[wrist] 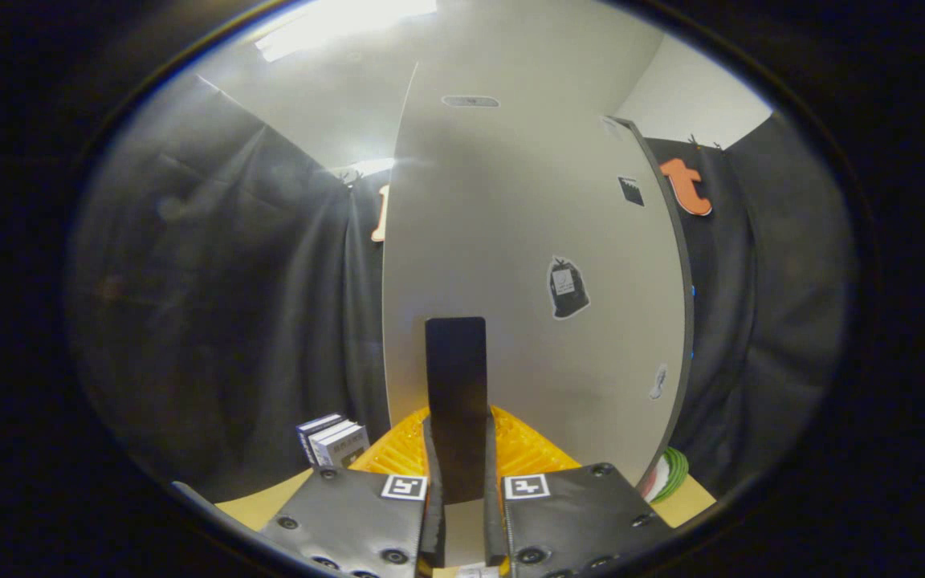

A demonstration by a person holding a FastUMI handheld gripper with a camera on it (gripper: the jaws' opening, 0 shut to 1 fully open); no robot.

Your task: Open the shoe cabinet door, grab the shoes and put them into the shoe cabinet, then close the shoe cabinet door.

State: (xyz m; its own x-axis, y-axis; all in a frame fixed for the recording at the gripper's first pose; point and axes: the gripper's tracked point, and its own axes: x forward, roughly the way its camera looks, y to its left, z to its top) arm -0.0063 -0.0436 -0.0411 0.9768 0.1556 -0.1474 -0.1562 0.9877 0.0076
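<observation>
Pale grey and smooth, the shoe cabinet door (511, 241) rises straight ahead of the gripper (462, 437) and takes up the middle of the scene. A dark, flat, upright handle (455, 385) stands on the door's lower part, and the gripper's two fingers sit close on either side of it, clenched on the handle with no gap showing. Small square markers sit on top of each finger block. Several stickers dot the door face: a dark bag-shaped sticker (568, 287) to the right of the handle, a small dark one higher up, and a pale one lower down near the door's right edge. Left of the fingers, a few boxes (332, 441) stand on a light wooden surface (258, 504). Right of the fingers, past the door's edge, a green and white object (667, 474) lies low down. Black cloth (213, 305) hangs behind on both sides.
</observation>
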